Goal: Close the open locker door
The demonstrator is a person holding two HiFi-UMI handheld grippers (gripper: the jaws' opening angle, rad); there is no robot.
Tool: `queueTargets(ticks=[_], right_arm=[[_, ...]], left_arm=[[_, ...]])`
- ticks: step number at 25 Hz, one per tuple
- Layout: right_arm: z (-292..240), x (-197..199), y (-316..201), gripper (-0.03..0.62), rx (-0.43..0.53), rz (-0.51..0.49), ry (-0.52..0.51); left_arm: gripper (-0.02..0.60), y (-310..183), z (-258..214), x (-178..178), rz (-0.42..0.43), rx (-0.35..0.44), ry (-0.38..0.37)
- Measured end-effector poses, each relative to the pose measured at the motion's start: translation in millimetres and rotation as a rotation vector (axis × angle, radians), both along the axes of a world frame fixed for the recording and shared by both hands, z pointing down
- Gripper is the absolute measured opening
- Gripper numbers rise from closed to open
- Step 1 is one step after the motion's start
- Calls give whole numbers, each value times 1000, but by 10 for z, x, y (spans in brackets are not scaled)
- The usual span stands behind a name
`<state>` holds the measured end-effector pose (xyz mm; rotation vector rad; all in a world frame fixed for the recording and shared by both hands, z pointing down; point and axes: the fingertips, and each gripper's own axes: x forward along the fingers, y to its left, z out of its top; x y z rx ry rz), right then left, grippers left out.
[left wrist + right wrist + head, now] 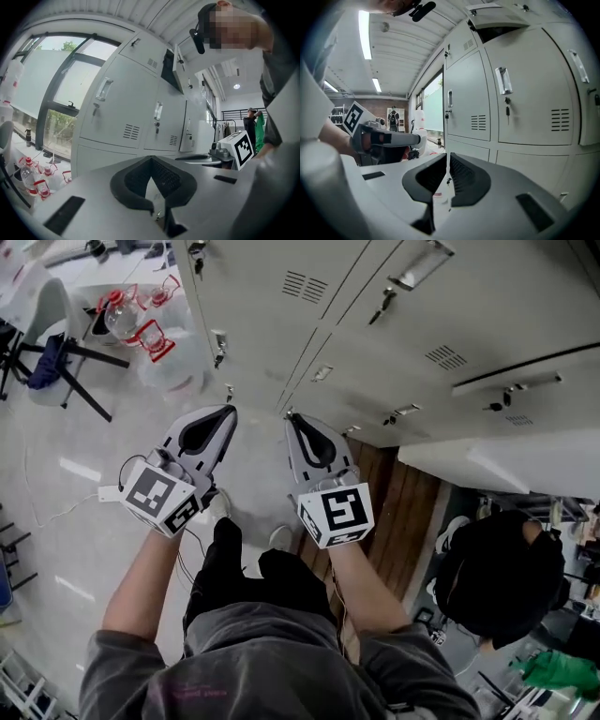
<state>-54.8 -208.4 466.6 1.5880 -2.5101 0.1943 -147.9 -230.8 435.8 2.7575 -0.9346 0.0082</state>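
My right gripper [447, 157] has its jaws almost together, with only a sliver between them and nothing in it. My left gripper [150, 159] is closed at the tips and also empty. Both point at the lower locker row [375, 334], close to where it meets the floor, and touch nothing. The open locker door [497, 16] belongs to the upper row. It is well above both grippers and off to the right, swung out toward me from the locker faces. I judge the right gripper to be the nearer one, so the move is up and to the right, then a push on the door's outer face toward the far side. I cannot tell which side the hinge is on.
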Motion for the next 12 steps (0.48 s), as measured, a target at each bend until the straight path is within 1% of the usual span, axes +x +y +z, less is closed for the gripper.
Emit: queueTargets(ticks=[4,7,12], right_arm=[[-278,339,450,35,10,-17,-13],[-489,573,736,35,29,-31,-15],[-836,871,1120,34,59,-53,-19]], left_arm=[[14,433,-291,364,23,10,5],[13,713,-519,616,43,37,4],[14,1079,-898,907,68,83,8]])
